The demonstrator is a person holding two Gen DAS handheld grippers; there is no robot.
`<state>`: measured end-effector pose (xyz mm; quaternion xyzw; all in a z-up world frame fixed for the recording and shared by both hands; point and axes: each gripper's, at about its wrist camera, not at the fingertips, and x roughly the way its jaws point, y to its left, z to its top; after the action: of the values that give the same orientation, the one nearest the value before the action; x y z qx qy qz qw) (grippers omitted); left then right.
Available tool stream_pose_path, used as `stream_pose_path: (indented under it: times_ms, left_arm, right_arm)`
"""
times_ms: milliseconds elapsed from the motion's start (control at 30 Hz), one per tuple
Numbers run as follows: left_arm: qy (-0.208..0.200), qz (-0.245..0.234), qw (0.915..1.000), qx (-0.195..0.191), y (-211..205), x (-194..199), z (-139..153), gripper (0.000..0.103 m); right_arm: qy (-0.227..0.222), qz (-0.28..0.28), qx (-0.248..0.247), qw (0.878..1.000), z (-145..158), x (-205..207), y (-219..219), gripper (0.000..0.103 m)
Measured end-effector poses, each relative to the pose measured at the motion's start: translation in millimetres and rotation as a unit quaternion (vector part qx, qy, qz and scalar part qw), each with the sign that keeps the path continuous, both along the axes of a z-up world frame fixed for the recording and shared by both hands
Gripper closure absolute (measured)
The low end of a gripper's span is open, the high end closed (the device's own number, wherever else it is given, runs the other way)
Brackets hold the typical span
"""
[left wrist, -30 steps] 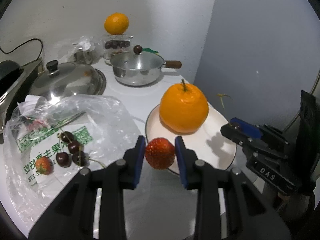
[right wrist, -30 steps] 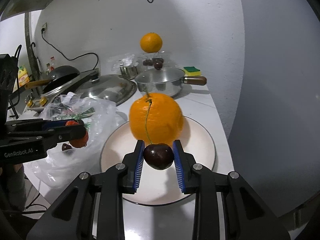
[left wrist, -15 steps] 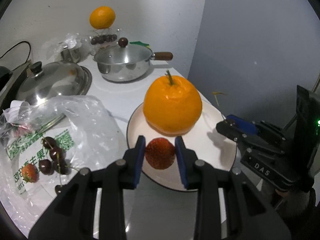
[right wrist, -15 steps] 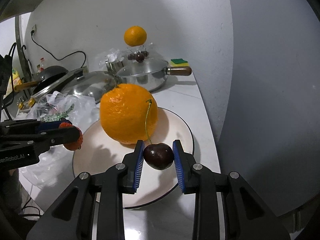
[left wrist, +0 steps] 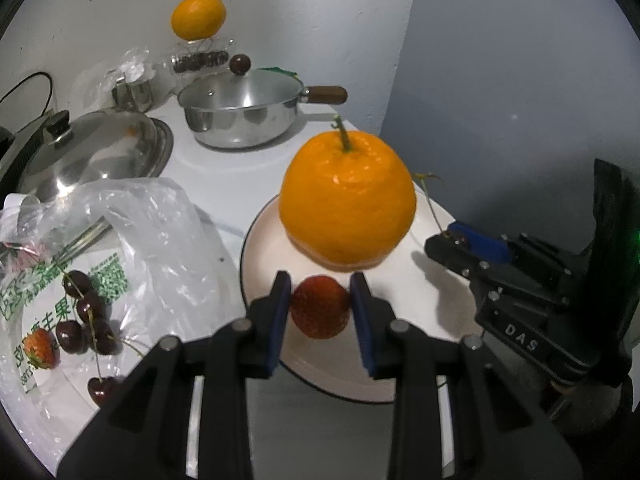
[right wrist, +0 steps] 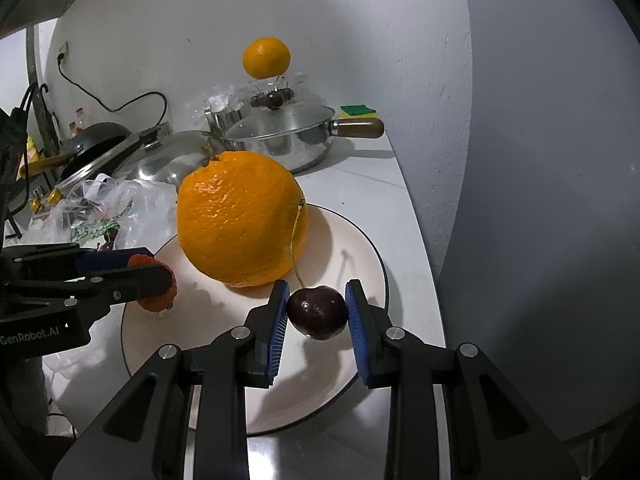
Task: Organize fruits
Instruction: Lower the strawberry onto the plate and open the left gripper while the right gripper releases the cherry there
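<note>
- A strawberry (left wrist: 319,306) is gripped by the left tongs (left wrist: 320,309) above the plate (left wrist: 404,368).
- A cherry (right wrist: 317,312) is gripped by the right tongs (right wrist: 317,314), just beside the orange (right wrist: 240,216).

Orange (left wrist: 347,199) on plate (left wrist: 420,364); bag w/ cherries (left wrist: 86,320) left; pan (left wrist: 240,118) behind.

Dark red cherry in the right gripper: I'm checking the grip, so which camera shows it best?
The right wrist view: the dark red cherry sits centred between the blue-padded fingers. The left wrist view shows only its thin stem.
</note>
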<state>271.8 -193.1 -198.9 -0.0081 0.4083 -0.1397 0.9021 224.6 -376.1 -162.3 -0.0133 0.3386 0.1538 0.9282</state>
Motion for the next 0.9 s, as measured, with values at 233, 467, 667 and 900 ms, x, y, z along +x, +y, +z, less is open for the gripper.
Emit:
stream_pose_path:
  times_ms: [233,467,667,900]
  left_arm:
    - [0.007,0.001,1.0,0.004,0,5,-6,0.071]
    - [0.003,0.003,1.0,-0.001,4,5,-1,0.068]
    - [-0.006,0.007,1.0,-0.002,10,0,6,0.067]
    - [-0.019,0.011,0.9998,-0.005,19,-9,14,0.067]
  right_arm:
    - [0.007,0.002,-0.009,1.0,-2,6,3,0.072]
    - [0.014,-0.005,-0.017,1.0,-4,8,6,0.072]
    - [0.014,-0.012,-0.02,1.0,-3,7,10,0.064]
    - [0.006,-0.012,-0.026,1.0,5,0,16,0.062]
